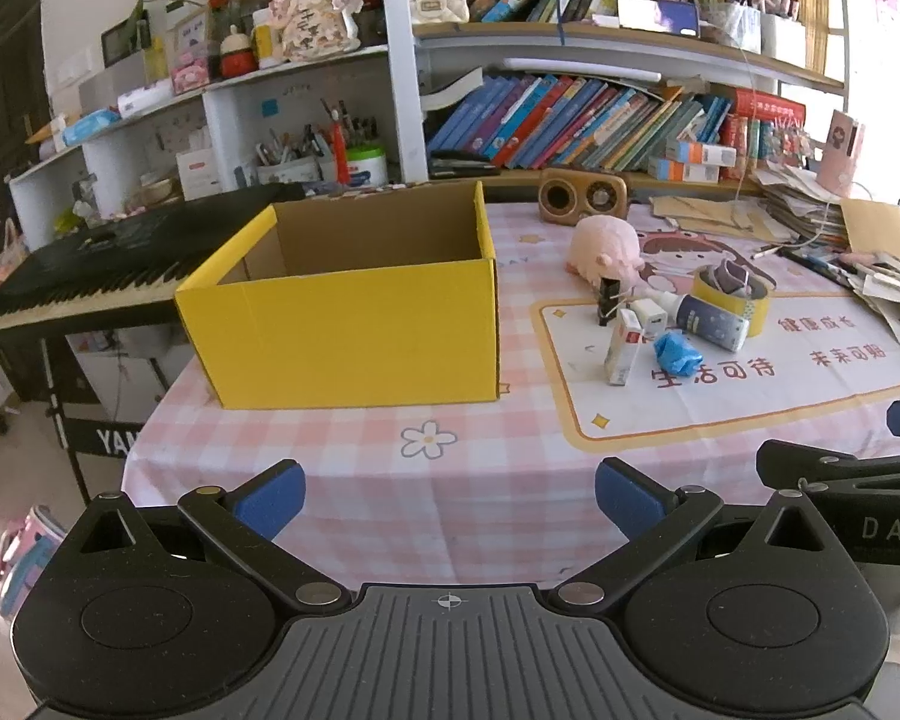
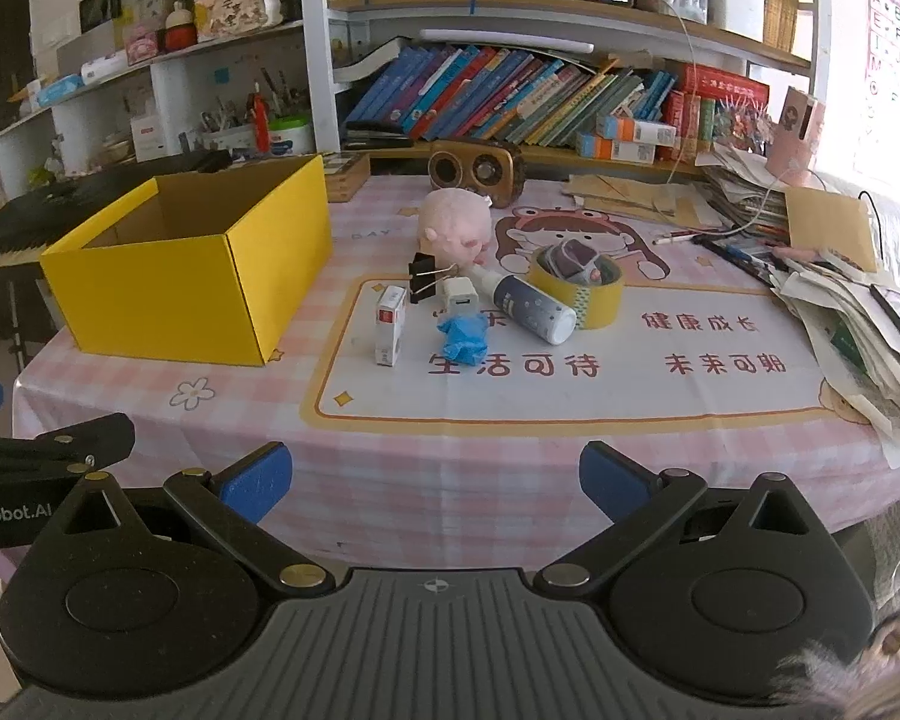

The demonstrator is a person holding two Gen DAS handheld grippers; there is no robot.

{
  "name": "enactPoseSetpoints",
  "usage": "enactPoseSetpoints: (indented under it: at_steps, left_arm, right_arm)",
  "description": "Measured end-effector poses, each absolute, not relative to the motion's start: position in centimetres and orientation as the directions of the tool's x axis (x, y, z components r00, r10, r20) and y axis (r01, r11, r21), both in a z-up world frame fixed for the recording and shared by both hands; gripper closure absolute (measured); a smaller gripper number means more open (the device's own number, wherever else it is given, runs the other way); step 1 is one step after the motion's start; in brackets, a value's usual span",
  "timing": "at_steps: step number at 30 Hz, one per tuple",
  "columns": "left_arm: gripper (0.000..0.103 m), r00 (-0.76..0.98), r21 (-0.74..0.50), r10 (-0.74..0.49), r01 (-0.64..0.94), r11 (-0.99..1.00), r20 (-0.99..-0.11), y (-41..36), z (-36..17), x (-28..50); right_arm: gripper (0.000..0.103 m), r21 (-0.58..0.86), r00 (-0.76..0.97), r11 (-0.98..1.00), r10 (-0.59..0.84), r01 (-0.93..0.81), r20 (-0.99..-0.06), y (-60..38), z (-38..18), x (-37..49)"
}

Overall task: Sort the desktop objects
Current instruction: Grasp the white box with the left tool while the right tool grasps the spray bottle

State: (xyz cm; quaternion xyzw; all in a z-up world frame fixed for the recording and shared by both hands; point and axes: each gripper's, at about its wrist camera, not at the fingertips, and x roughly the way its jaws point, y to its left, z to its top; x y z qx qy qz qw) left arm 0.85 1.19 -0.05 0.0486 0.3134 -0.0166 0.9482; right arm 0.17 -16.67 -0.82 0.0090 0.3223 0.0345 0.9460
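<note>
An open yellow cardboard box [image 1: 354, 324] [image 2: 168, 294] stands on the left of the table, empty as far as I see. Right of it lies a cluster: pink plush pig [image 2: 455, 228] [image 1: 606, 246], black binder clip [image 2: 423, 279], white charger [image 2: 461, 298], small white carton [image 2: 390, 324] [image 1: 624, 345], crumpled blue glove [image 2: 463, 339] [image 1: 678, 354], spray bottle [image 2: 531, 306] and a yellow tape roll [image 2: 582, 285] [image 1: 732, 294] with a small dark thing inside. My left gripper [image 1: 450, 498] and right gripper [image 2: 435, 480] hover open over the table's near edge, both holding nothing.
A wooden speaker [image 2: 477, 171] sits behind the pig. Piled papers and pens [image 2: 840, 294] crowd the right side. Bookshelves [image 2: 510, 96] line the back. A black keyboard [image 1: 84, 276] stands left of the table. The pink checked cloth [image 1: 426, 468] is bare near me.
</note>
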Motion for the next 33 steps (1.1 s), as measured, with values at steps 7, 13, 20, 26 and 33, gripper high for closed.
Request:
enactPoseSetpoints:
  at_steps: [7,13,20,26,33]
  left_arm:
    - [0.000,0.800,0.071,-0.010,0.065,0.995,-0.599,0.9,0.0,1.2]
    - [0.000,0.798,0.067,-0.032,0.091,0.994,-0.602,-0.2,0.0,2.1]
    - [0.000,0.793,0.059,-0.058,0.117,0.991,-0.606,-1.6,-0.1,3.4]
    - [0.000,0.778,0.054,-0.090,0.157,0.986,-0.622,-3.5,-0.5,4.9]
    - [0.000,0.764,0.050,-0.138,0.218,0.975,-0.631,-6.1,-0.8,6.7]
  right_arm:
    - [0.000,0.036,0.790,0.997,0.072,-0.063,-0.609,-16.8,-0.7,0.3]
    - [0.000,0.036,0.783,0.998,0.058,-0.046,-0.620,-17.7,-0.5,1.1]
    - [0.000,0.037,0.771,0.999,0.039,-0.020,-0.636,-19.1,-0.8,2.4]
    - [0.000,0.025,0.765,1.000,0.008,0.011,-0.644,-20.7,-1.1,3.4]
    - [0.001,0.026,0.749,0.998,-0.026,0.058,-0.662,-23.2,-1.6,4.9]
